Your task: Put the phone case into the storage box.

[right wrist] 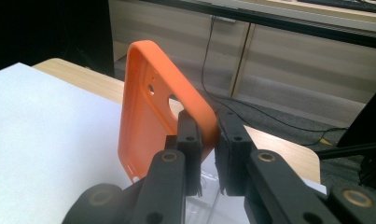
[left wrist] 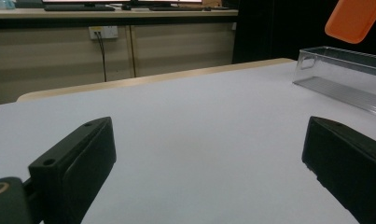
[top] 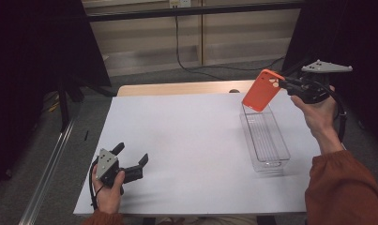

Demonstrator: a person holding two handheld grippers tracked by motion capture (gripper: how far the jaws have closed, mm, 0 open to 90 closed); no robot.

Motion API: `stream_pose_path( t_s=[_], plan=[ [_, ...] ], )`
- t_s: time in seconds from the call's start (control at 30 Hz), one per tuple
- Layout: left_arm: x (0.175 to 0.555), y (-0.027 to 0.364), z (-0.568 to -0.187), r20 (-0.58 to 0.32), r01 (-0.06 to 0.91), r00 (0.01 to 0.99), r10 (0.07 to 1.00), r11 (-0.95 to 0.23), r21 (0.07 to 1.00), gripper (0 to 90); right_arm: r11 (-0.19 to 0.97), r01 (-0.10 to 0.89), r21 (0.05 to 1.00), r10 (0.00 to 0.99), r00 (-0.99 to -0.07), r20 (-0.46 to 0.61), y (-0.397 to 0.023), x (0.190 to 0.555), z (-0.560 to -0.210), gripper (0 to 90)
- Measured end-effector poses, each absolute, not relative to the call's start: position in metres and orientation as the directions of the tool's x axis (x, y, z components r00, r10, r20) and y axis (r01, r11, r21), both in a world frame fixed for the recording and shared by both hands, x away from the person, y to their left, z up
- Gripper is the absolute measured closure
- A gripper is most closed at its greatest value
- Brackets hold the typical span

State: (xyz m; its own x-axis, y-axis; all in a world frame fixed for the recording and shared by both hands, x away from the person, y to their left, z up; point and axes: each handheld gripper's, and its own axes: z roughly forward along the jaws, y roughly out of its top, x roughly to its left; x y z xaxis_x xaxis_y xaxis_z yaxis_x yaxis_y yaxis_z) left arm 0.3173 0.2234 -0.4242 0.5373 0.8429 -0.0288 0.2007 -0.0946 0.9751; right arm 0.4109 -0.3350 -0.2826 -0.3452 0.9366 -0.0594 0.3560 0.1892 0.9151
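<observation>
My right gripper (top: 286, 85) is raised above the far right of the white surface (top: 191, 140), its fingers (right wrist: 189, 135) clamped on one edge of an orange phone case (top: 262, 90). In the right gripper view I see the case's inner side, with its camera cutouts near the pinched edge. The case hangs tilted in the air, its lower end just over the far end of a clear plastic bin (top: 265, 136), which lies lengthwise on the right part of the surface; I cannot tell whether case and bin touch. My left gripper (top: 130, 158) rests low at the near left corner, well apart from the bin, its fingers (left wrist: 78, 163) spread wide with only bare surface between them.
</observation>
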Motion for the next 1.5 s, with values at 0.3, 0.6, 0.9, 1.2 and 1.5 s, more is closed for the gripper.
stream_pose_path(
  t_s=[0.3, 0.6, 0.9, 1.2, 1.5],
  plan=[
    [0.320, 0.223, -0.426, -0.023, 0.204, 0.546, 0.837, -0.106, 0.973, 2.7, 0.236, 0.377, 0.895, 0.930, -0.354, -0.097, -0.339, 0.423, -0.291, 80.5],
    [0.318, 0.224, -0.425, -0.034, 0.199, 0.548, 0.836, -0.091, 0.976, 2.6, 0.260, 0.406, 0.876, 0.928, -0.355, -0.111, -0.339, 0.432, -0.302, 80.5],
    [0.318, 0.225, -0.427, -0.048, 0.201, 0.548, 0.835, -0.076, 0.977, 2.6, 0.290, 0.429, 0.856, 0.923, -0.361, -0.132, -0.340, 0.441, -0.317, 80.5],
    [0.316, 0.224, -0.426, -0.052, 0.194, 0.556, 0.829, -0.069, 0.979, 2.5, 0.306, 0.438, 0.845, 0.922, -0.358, -0.148, -0.338, 0.447, -0.325, 80.5],
    [0.317, 0.221, -0.427, -0.047, 0.193, 0.561, 0.826, -0.076, 0.978, 2.5, 0.329, 0.454, 0.828, 0.919, -0.358, -0.169, -0.337, 0.456, -0.335, 80.5]
  ],
)
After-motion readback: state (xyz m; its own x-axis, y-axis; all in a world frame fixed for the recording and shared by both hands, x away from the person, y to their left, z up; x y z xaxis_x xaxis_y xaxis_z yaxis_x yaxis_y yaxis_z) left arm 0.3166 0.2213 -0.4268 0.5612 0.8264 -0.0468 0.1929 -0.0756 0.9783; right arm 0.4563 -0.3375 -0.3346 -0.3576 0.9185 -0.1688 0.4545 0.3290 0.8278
